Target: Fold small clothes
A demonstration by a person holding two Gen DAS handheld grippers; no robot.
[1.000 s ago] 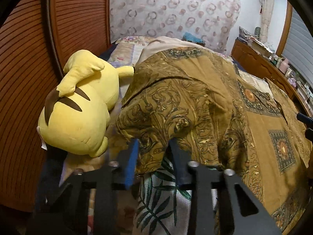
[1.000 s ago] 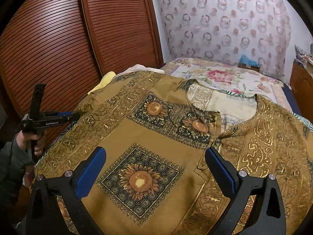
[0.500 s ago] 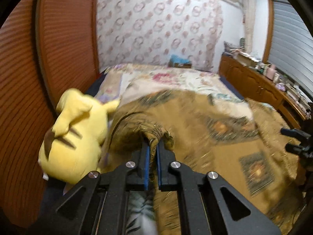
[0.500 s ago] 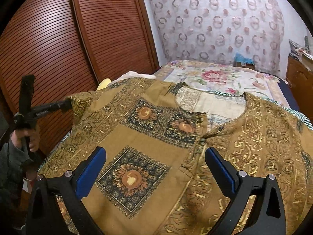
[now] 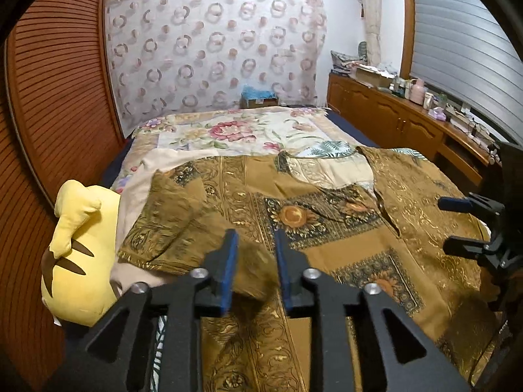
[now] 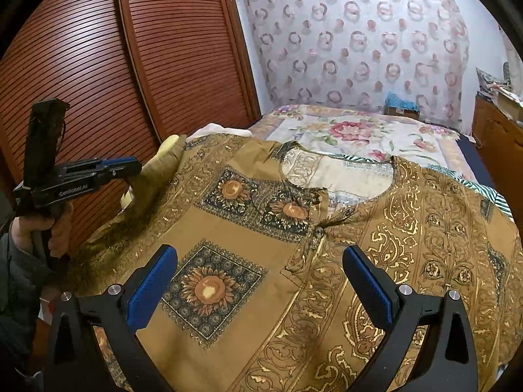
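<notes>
A brown-gold shirt with sunflower squares (image 6: 294, 245) lies spread flat on the flowery bed cover (image 5: 235, 127).

The left gripper (image 5: 253, 261) is opening, a blurry fold of sleeve between its blue pads. The right gripper (image 6: 260, 287) is wide open over the shirt, holding nothing (a yellow plush toy (image 5: 78, 254) lies beside).

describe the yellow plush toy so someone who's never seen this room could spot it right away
Start at the bed and follow its side that runs along the slatted wooden wardrobe doors. There, beside the sleeve of the brown-and-gold patterned shirt, lies the plush toy. It is the only plain bright yellow thing, with dark brown stripes.
</notes>
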